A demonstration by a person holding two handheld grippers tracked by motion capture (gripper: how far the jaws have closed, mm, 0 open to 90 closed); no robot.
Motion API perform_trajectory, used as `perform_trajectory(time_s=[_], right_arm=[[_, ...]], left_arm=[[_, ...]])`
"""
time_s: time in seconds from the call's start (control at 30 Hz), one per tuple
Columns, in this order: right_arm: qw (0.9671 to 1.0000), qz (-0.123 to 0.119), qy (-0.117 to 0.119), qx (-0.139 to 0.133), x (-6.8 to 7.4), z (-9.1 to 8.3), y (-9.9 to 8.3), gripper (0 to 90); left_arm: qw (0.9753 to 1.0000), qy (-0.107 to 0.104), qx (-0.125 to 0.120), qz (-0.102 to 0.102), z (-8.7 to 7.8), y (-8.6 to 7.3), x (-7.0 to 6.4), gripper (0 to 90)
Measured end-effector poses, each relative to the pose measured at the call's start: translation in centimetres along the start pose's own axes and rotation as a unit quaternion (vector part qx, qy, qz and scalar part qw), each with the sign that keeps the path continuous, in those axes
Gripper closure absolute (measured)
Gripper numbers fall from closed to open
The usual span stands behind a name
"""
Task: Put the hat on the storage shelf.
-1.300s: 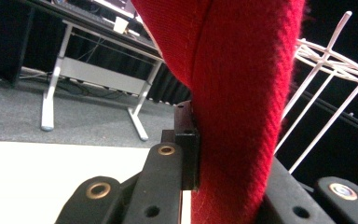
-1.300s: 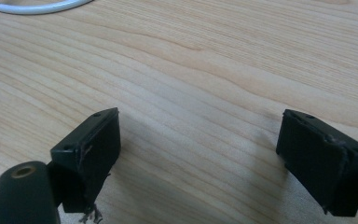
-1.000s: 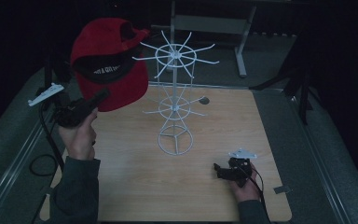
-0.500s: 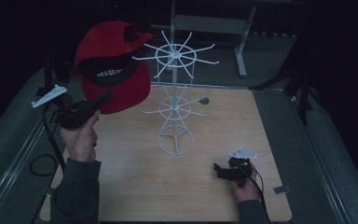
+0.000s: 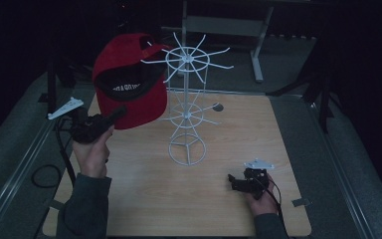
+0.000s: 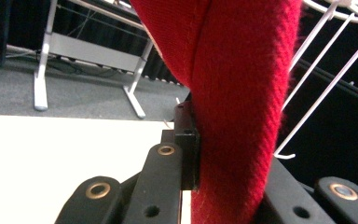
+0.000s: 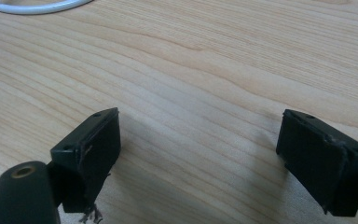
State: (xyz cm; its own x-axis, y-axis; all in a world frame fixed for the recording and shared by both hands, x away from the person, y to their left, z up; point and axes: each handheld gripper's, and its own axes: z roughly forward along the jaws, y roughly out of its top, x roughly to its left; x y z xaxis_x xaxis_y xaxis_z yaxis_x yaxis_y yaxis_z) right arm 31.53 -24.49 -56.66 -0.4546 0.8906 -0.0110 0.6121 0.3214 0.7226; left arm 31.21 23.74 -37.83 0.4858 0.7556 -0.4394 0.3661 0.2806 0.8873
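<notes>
- The red baseball cap (image 5: 129, 82) has drifted right over the last second, closing on the top ring of the white wire display rack (image 5: 186, 107); its crown now overlaps the rack's upper prongs in the high view, so hanging it looks close.
- The left hand-held gripper (image 5: 115, 113) is clamped on the cap's brim (image 6: 242, 116), held raised above the wooden surface (image 5: 144, 199) with the forearm angled up and forward.
- The right hand-held gripper (image 7: 200, 154) rests low on the surface near the rack's base, jaws spread wide, gripping nothing.
</notes>
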Motion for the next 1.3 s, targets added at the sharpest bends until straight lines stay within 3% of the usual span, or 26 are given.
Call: perform_trajectory(time_s=[0.9, 1.07, 1.13, 1.17, 1.3], right_arm=[[1.0000, 0.000, 0.000, -0.001, 0.0, 0.0, 0.0, 13.4], [1.0000, 0.001, 0.000, -0.001, 0.0, 0.0, 0.0, 13.4], [1.0000, 0.000, 0.000, -0.001, 0.0, 0.0, 0.0, 13.4], [1.0000, 0.001, 0.000, 0.000, 0.0, 0.0, 0.0, 13.4], [1.0000, 0.001, 0.000, 0.000, 0.0, 0.0, 0.0, 13.4]], left_arm=[[0.9986, 0.000, 0.051, -0.011, 1.2, -3.7, 1.4, 83.7], [0.9992, -0.001, 0.036, -0.015, 0.8, -3.5, 1.5, 69.0], [0.9993, 0.001, 0.035, -0.017, 0.6, -3.3, 1.6, 65.8], [0.9992, 0.003, 0.035, -0.018, 0.5, -3.2, 1.6, 58.3], [0.9992, 0.009, 0.033, -0.018, 0.3, -3.1, 1.7, 48.4]])
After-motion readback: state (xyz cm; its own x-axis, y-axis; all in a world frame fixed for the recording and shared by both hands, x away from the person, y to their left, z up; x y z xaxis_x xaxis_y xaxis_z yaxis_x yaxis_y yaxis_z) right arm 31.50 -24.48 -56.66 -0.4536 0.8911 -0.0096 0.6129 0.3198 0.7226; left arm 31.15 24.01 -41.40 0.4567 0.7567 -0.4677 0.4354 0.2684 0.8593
